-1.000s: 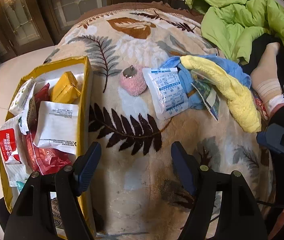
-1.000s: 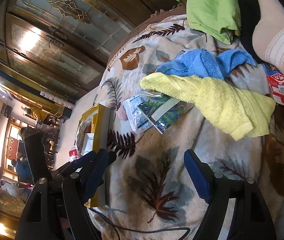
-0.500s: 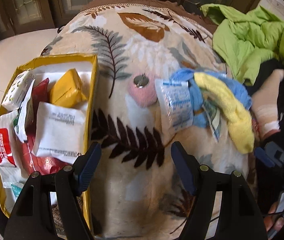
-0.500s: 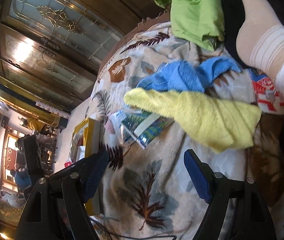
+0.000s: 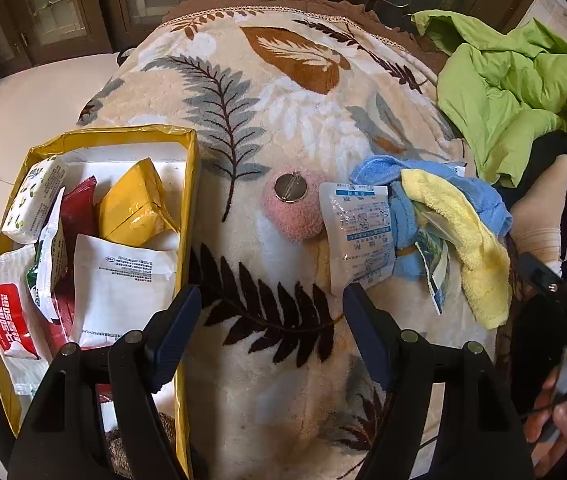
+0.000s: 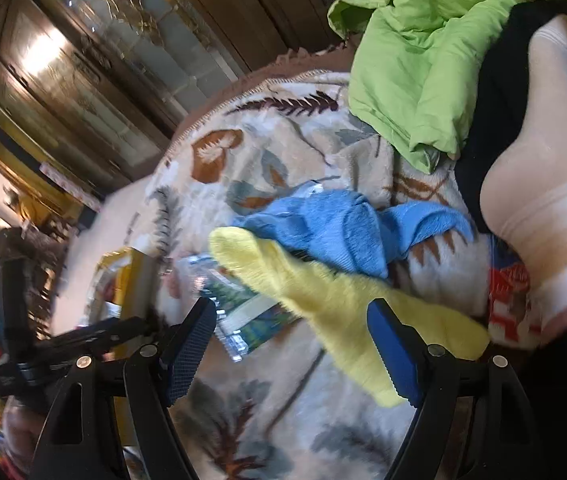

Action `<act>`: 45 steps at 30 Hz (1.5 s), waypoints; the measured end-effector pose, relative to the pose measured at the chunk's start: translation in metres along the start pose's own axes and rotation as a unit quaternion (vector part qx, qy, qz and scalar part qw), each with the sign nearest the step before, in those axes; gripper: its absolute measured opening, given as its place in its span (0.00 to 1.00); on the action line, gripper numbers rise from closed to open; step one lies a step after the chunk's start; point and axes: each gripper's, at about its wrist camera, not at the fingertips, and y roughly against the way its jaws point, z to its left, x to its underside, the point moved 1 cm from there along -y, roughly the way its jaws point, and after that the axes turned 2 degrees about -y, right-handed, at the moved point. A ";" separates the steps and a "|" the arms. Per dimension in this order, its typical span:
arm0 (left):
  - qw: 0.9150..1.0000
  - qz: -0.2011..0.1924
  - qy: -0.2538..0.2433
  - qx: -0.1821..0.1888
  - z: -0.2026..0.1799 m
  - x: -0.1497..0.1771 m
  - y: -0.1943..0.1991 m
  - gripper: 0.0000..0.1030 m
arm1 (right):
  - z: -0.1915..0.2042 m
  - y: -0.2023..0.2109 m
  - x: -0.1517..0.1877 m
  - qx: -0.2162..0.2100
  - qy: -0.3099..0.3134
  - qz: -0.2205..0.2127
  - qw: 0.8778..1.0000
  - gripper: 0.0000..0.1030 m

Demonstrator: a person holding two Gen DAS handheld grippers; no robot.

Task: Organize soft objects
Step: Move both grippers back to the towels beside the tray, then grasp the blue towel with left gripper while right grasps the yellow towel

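On the leaf-print blanket lie a pink fuzzy pouch with a metal disc, a white printed packet, a blue towel and a yellow towel draped over it. My left gripper hangs open above bare blanket, short of the packet. In the right wrist view the yellow towel runs between the spread fingers of my right gripper, which is open and close over it. The blue towel sits just beyond. A green-printed packet pokes out under the yellow towel.
A yellow cardboard box with several snack and tissue packets stands at the blanket's left edge. A green jacket is heaped at the far right. A person's socked foot rests beside the towels, near a red-and-white packet.
The left gripper has pulled back and risen, so more of the blanket and box shows. The right gripper has moved forward and down onto the yellow towel, which now lies between its fingers.
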 end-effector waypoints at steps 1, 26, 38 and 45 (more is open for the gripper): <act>1.000 0.003 0.001 0.003 -0.001 0.000 -0.002 0.71 | -0.001 -0.005 -0.001 0.009 0.006 0.009 1.000 0.79; 0.996 0.032 -0.017 0.082 -0.116 -0.037 -0.017 0.71 | -0.055 0.096 0.012 -0.099 -0.113 -0.106 0.983 0.41; 0.990 0.058 0.094 0.088 -0.170 -0.066 -0.071 0.75 | -0.078 0.111 0.009 -0.125 -0.132 -0.126 0.975 0.42; 0.991 0.016 0.099 0.093 -0.186 -0.074 -0.063 0.79 | -0.093 0.111 0.010 -0.136 -0.142 -0.127 0.972 0.43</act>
